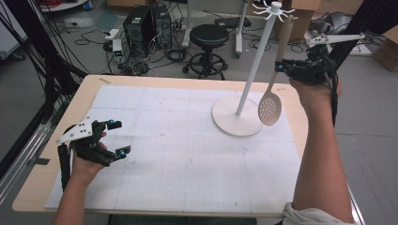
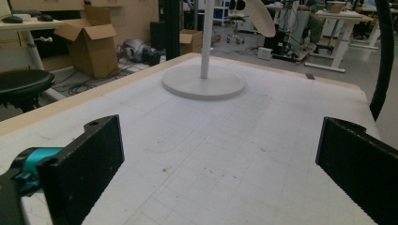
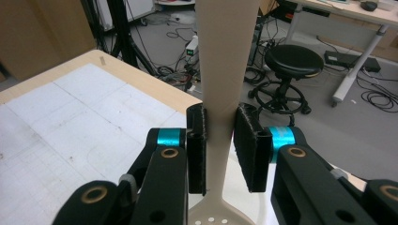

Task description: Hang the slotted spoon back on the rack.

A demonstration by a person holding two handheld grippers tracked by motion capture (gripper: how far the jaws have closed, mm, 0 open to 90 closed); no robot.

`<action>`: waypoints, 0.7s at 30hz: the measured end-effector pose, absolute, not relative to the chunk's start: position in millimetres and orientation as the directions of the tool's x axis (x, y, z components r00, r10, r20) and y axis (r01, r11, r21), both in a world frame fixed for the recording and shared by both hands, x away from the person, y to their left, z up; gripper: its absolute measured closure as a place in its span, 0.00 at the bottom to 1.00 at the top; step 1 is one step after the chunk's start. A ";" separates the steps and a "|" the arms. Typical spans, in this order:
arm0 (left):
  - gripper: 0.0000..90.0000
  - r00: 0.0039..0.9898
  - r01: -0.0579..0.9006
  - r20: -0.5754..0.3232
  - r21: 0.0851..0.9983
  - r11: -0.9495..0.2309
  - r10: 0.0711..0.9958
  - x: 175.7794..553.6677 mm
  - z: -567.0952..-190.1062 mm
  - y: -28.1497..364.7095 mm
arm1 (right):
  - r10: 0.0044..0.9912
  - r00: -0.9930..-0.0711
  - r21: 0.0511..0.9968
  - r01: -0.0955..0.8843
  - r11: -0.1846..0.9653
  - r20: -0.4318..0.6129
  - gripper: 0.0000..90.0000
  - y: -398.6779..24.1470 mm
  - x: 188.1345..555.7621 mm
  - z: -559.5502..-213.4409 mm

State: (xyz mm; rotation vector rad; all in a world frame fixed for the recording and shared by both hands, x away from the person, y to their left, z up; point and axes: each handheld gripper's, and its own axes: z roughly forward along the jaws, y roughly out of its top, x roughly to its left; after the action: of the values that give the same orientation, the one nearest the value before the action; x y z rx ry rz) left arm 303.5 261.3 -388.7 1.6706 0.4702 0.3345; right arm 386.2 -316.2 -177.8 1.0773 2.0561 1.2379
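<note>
A beige slotted spoon (image 1: 271, 107) hangs bowl-down in the air by the white hook stand (image 1: 244, 89), its handle (image 3: 225, 56) rising toward the stand's top hooks (image 1: 274, 9). My right gripper (image 1: 283, 67) is shut on the handle; its pads (image 3: 197, 140) press both sides just above the perforated bowl (image 3: 220, 213). My left gripper (image 1: 118, 138) rests low over the table's left side, jaws wide open and nothing between them. In the left gripper view, its fingers (image 2: 89, 159) frame the stand's round base (image 2: 203, 82).
A white gridded mat (image 1: 187, 154) covers the wooden table (image 1: 33, 192). Behind the table stand a black stool (image 1: 209, 37), computer towers (image 1: 145, 23) and loose cables. Cardboard boxes (image 2: 91, 42) lie on the floor beyond the table edge.
</note>
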 end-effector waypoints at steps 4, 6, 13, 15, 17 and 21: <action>0.02 0.872 0.116 -0.049 0.987 -0.108 0.486 303.5 -388.7 261.7 | 0.832 -0.554 0.882 0.380 0.278 -0.024 0.84 -314.9 388.8 -179.3; 0.02 0.872 0.116 -0.049 0.987 -0.110 0.486 303.6 -388.8 261.6 | 0.834 -0.551 0.879 0.387 0.277 -0.021 0.84 -314.3 390.1 -180.1; 0.02 0.871 0.117 -0.053 0.988 -0.102 0.488 303.7 -388.8 262.0 | 0.845 -0.535 0.879 0.398 0.263 -0.010 0.84 -315.7 394.0 -180.8; 0.02 0.871 0.117 -0.052 0.988 -0.103 0.488 303.4 -388.7 262.1 | 0.846 -0.533 0.879 0.400 0.260 -0.008 0.84 -317.0 394.9 -180.9; 0.02 0.872 0.116 -0.051 0.988 -0.105 0.488 303.3 -388.6 262.2 | 0.849 -0.529 0.879 0.403 0.255 -0.004 0.84 -317.9 395.8 -181.3; 0.02 0.871 0.115 -0.051 0.988 -0.102 0.488 303.1 -388.3 262.7 | 0.852 -0.523 0.878 0.409 0.247 0.004 0.84 -319.2 397.8 -182.5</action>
State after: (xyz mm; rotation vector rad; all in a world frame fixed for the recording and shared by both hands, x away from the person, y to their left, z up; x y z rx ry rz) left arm 303.1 262.7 -388.3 1.6618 0.4730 0.3336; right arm 397.8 -319.2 -182.5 1.1462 2.0437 1.2172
